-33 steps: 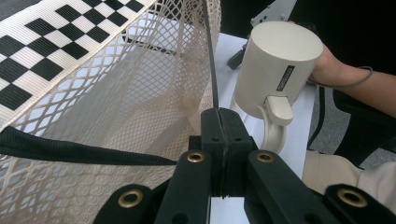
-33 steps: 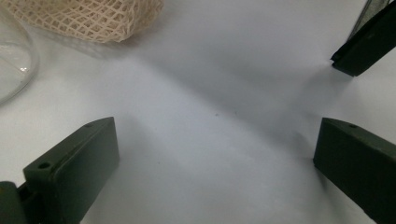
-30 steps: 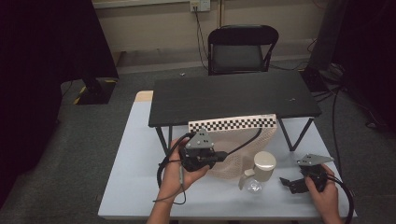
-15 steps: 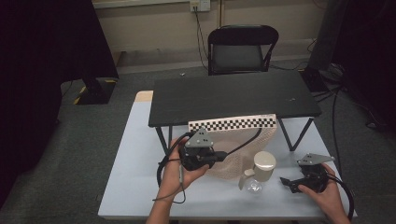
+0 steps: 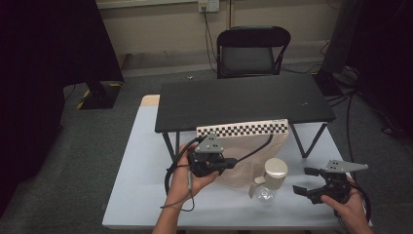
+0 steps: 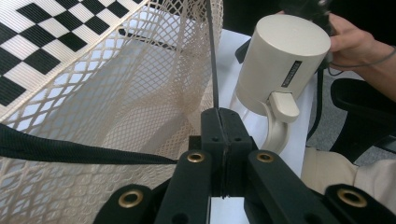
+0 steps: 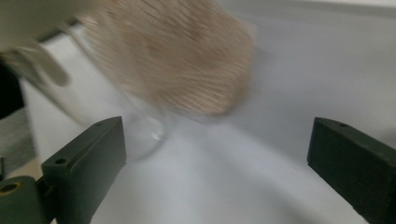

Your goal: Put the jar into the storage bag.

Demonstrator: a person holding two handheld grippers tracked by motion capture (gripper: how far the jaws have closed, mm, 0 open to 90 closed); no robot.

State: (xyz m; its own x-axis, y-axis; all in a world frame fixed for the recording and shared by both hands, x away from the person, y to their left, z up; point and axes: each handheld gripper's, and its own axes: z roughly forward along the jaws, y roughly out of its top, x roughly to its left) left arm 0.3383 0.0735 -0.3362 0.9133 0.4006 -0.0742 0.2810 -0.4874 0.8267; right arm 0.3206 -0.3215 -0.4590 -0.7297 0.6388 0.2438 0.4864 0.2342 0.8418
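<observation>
Mesh bag hanging off the front edge of the small black table, checkered band along the top, netting draped down onto the pale tabletop. Black drawstring pinched tight in the left gripper, jaws pressed flat together on the cord, so bag mouth held from the left side.

Glass bottle with the cream cap standing upright just right of the netting, close beside it, maybe touching; hard to say from above. Long axis vertical, cap on top, handle-like flap pointing down the side.

Right gripper well spread, nothing between the jaws, sitting to the right of the bottle and a bit apart. Bottle lies straight ahead-left of those open jaws, so clearly the nearer hand for grabbing it. Best guess: sideways approach to clamp the bottle, then into the bag.

View differences, worth noting:
- high view gives the layout, bottle between the two grippers
- left gripper view nails the pinch on the cord and shows the cap up close
- right gripper view blurry, but shows the clear glass base between the wide jaws and netting behind it
</observation>
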